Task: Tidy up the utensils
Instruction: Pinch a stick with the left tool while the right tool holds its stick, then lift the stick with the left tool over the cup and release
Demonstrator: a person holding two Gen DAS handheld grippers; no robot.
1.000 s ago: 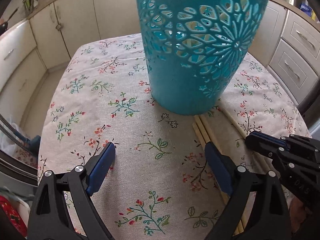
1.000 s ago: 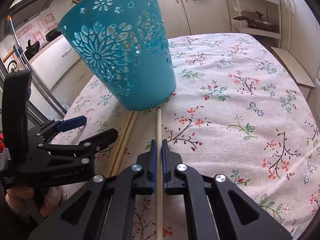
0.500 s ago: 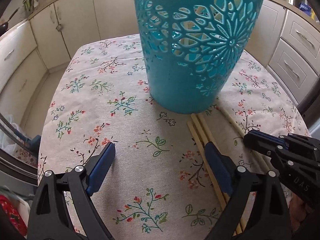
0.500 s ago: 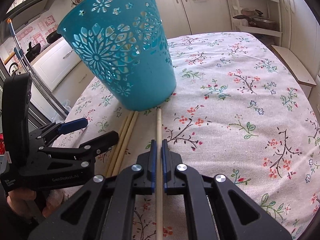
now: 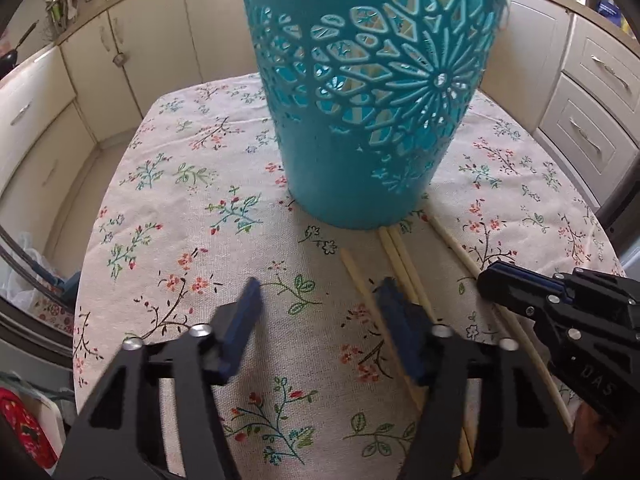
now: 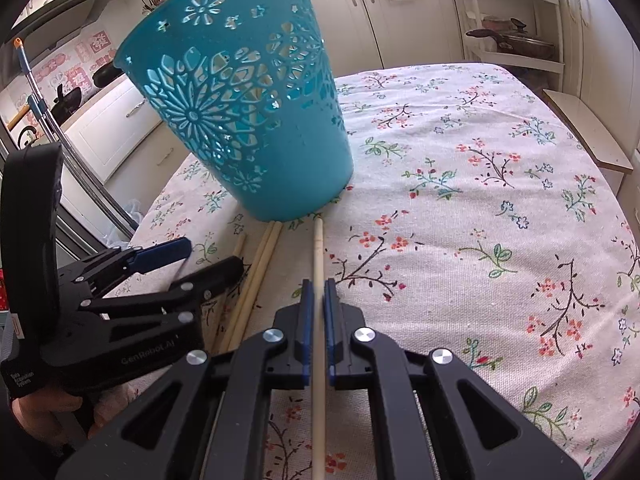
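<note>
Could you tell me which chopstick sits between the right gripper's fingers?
The lone chopstick nearest the bare cloth, held by the right gripper; the others lie loose leftward.

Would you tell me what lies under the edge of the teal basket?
The far ends of two paired chopsticks run under the teal basket's base; a third chopstick, clamped in the right gripper, reaches its edge. How far they extend beneath is hidden.

Teal basket [image 6: 256,120] with cut-out flower pattern; pale wooden chopsticks [image 6: 256,276]; beige floral tablecloth [image 6: 480,200]; cream cabinets [image 5: 120,52].

Left jaws apart, right jaws together
</note>
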